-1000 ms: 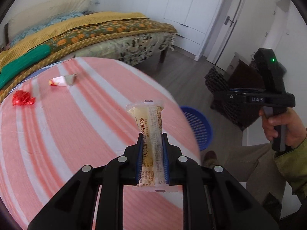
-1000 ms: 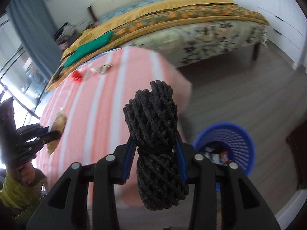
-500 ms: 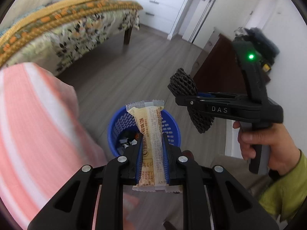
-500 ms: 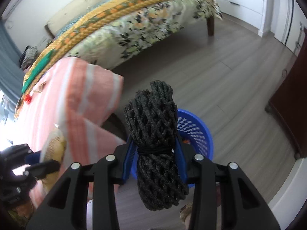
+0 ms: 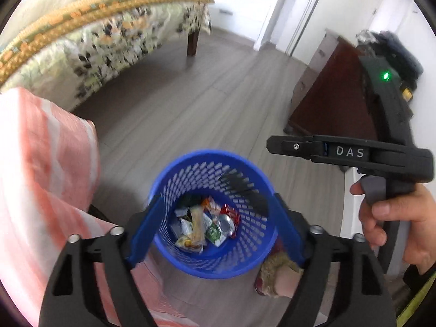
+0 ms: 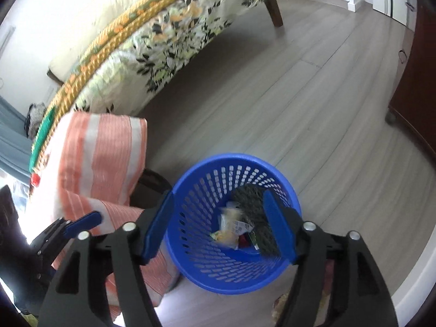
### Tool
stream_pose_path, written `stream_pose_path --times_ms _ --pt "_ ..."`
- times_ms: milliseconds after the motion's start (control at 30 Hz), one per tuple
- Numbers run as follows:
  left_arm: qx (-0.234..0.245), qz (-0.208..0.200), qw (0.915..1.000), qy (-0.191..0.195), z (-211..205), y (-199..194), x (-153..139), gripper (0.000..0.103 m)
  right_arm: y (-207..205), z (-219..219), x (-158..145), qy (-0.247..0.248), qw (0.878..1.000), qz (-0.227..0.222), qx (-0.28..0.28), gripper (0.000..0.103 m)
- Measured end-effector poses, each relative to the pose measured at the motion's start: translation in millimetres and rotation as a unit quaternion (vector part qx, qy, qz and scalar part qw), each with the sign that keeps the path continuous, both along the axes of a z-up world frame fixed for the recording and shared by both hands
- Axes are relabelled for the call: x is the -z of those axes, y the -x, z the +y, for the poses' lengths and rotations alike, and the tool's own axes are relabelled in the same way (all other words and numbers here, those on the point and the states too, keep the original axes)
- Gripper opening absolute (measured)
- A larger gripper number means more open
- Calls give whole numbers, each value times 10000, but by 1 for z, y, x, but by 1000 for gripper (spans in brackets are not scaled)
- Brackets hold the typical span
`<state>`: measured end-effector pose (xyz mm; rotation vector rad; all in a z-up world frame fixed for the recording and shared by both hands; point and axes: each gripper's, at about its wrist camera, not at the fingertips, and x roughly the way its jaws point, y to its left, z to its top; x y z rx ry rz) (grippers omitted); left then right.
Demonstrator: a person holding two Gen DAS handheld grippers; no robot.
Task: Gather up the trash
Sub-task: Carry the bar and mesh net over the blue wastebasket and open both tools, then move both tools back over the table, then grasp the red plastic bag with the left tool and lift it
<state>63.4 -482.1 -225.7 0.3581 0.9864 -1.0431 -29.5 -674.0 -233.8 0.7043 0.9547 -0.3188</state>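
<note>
A blue mesh trash basket [image 5: 169, 179] stands on the floor beside the table; it also shows in the right wrist view [image 6: 218, 163]. My left gripper [image 5: 215, 229] is open and empty above it. The yellow snack wrapper [image 5: 197, 226] lies among several wrappers at the bottom. My right gripper [image 6: 218, 226] is open and empty over the basket. The black mesh bundle [image 6: 253, 215] is inside the basket against its right wall, blurred; it also shows in the left wrist view [image 5: 245, 190]. The right gripper's body [image 5: 348, 152] is seen from the left wrist view.
The table with the pink striped cloth [image 5: 41, 177] is left of the basket [image 6: 95, 158]. A red wrapper [image 6: 35, 179] lies at its far end. A bed [image 6: 163, 41] stands behind. A dark wooden cabinet [image 5: 335, 95] is at the right. My foot [image 5: 278, 275] is by the basket.
Both grippers moved over the basket and opened. The yellow wrapper dropped from the left gripper and the black mesh bundle dropped from the right gripper into the basket.
</note>
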Motion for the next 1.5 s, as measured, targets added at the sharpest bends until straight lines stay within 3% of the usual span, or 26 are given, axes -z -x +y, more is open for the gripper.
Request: stream_pose_path --times_ms 133,233,367,533,667,800,967,1100,1200,1333,1433,1500 --pt "-179 -382 9982 415 37 8 -40 93 10 10 -22 325 9991 -180 219 91" --pt "-484 -756 9941 612 83 15 -66 98 13 35 -41 801 9961 -244 260 93" --pt "-1031 -1084 9881 367 152 13 -72 98 9 94 -57 1539 9877 -237 -113 94" --pt "-1729 -948 9804 26 251 -8 -67 98 -21 200 -71 1894 9742 -339 -1181 95" --pt "-2396 -697 9676 -398 328 -40 -64 98 -64 291 -85 1902 9564 -436 -2172 96" --pt "-3010 -746 9484 -658 394 -71 -66 98 -121 372 -83 1878 9340 -386 -3013 98" --pt "-3578 -691 9288 -678 452 -109 -75 98 -173 424 -56 2030 9164 -235 -3441 98" --pt "-3812 -773 9177 -809 467 -140 -77 98 -186 430 -53 2034 9173 -255 -3413 98" --pt "-3770 -829 9193 -767 461 -168 -76 98 -186 431 -53 1992 9179 -276 -3421 98" --pt "-3875 -1060 9134 -650 446 -210 -82 98 -183 435 -55 2048 9166 -250 -3424 98" --pt "-4258 -1085 8964 -587 436 -263 -93 98 -183 435 -55 2043 9167 -247 -3424 98" --pt "-4424 -920 8907 -493 430 -300 -96 98 -184 435 -55 2047 9167 -244 -3424 98"
